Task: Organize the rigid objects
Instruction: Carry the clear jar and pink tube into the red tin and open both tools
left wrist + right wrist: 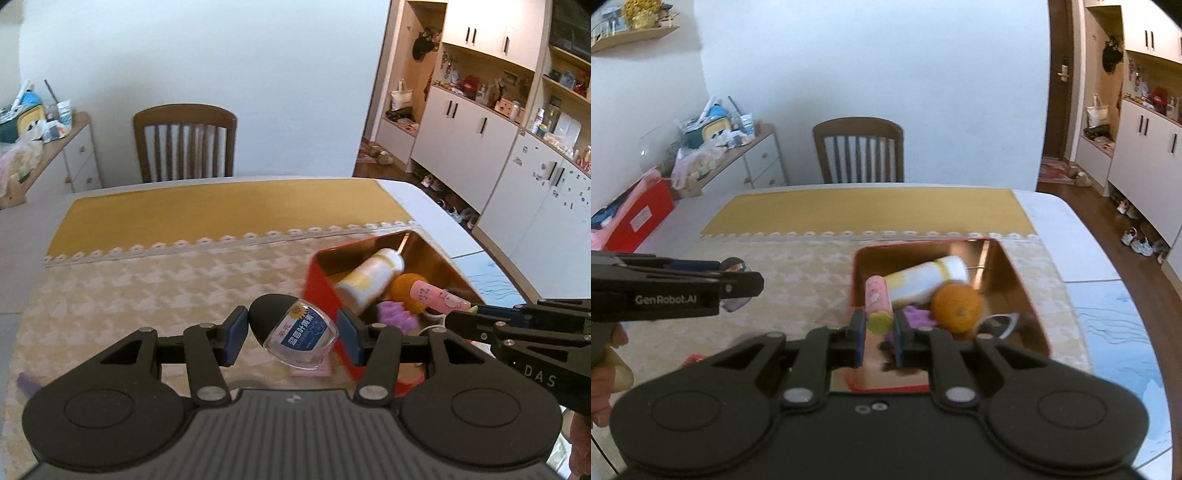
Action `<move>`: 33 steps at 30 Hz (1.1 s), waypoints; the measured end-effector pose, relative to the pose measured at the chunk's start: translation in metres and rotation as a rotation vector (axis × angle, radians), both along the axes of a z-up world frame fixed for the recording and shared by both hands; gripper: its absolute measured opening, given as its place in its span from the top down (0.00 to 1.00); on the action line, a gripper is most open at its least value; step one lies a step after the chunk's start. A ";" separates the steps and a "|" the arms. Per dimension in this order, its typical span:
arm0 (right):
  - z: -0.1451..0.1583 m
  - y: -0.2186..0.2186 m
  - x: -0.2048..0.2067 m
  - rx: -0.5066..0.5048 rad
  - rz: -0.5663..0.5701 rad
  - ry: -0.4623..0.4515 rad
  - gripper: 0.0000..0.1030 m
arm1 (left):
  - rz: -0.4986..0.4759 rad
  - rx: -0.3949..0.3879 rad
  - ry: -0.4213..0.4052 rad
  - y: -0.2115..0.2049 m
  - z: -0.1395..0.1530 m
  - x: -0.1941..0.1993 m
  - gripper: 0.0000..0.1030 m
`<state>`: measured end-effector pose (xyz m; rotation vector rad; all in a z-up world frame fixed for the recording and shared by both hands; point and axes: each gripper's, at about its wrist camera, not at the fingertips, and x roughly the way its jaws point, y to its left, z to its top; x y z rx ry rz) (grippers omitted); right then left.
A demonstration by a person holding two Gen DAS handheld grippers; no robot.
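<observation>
Clear bottle [295,334] between spread left gripper [291,336] fingers, beside red tin [323,291].

Purple toy [916,317]: mostly hidden behind my right gripper [880,334]. Clear bottle [735,284]: mostly hidden behind my left gripper [291,334]. Bottle label: unreadable.

Table [1045,206]: white top, rounded far corners, chair pushed against far edge. Yellow cloth [864,212] covers far strip of table; cream textured cloth [798,280] covers near part, scalloped white trim along seam between them. Red tin box [1015,266] rests on cream cloth, just this side of trim, toward right half of table, open top. Left of box, near its front corner: small pink flat item [312,371] on cream cloth, partly hidden. Blue-white sheet [1108,314] on table right of box.
</observation>
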<state>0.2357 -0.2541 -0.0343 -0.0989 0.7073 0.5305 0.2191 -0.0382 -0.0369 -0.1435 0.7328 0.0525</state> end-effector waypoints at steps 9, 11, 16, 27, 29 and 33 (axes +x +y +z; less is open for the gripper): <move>-0.007 -0.039 0.018 0.005 -0.030 0.011 0.86 | -0.055 -0.004 0.025 -0.046 -0.005 0.034 0.49; -0.010 -0.047 0.023 0.007 -0.035 0.015 0.86 | -0.072 -0.001 0.041 -0.055 -0.010 0.042 0.49; -0.019 -0.063 0.034 0.010 -0.046 0.039 0.86 | -0.096 0.006 0.092 -0.072 -0.026 0.065 0.49; -0.038 -0.059 0.054 -0.053 -0.018 0.073 0.87 | -0.116 0.037 0.139 -0.097 -0.046 0.106 0.49; -0.042 -0.058 0.057 -0.064 -0.010 0.087 0.87 | -0.115 0.039 0.148 -0.099 -0.050 0.112 0.49; -0.048 -0.057 0.062 -0.086 0.005 0.102 0.87 | -0.124 0.043 0.160 -0.104 -0.055 0.121 0.49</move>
